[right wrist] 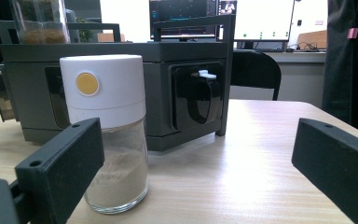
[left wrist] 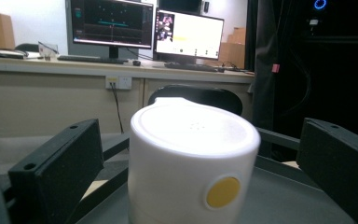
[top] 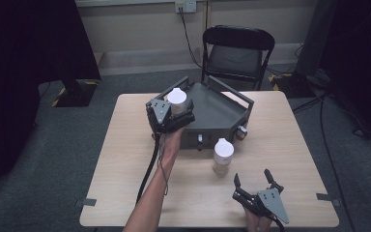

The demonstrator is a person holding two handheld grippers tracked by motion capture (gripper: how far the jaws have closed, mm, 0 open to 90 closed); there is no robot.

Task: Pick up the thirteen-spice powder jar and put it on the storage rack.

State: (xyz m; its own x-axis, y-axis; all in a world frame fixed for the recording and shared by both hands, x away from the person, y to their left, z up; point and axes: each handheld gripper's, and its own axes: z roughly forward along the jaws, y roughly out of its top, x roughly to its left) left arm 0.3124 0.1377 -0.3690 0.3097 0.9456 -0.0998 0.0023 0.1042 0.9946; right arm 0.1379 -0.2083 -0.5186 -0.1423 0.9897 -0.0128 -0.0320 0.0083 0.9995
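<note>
Two grippers gape: left gripper, forearm outstretched, brackets a white-capped jar in the grey rack; right gripper low, facing a spice jar on the tabletop.

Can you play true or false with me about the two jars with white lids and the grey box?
1. The left gripper has its jaws open around a white-lidded jar. True.
2. The second white-lidded glass jar lies on its side. False: it stands upright on the light wooden table.
3. That glass jar holds pale powder. True.
4. The right gripper squeezes the glass jar. False: its jaws are open, apart from it.
5. The dark grey metal rack sits on the black folding chair. False: it sits on the table.
</note>
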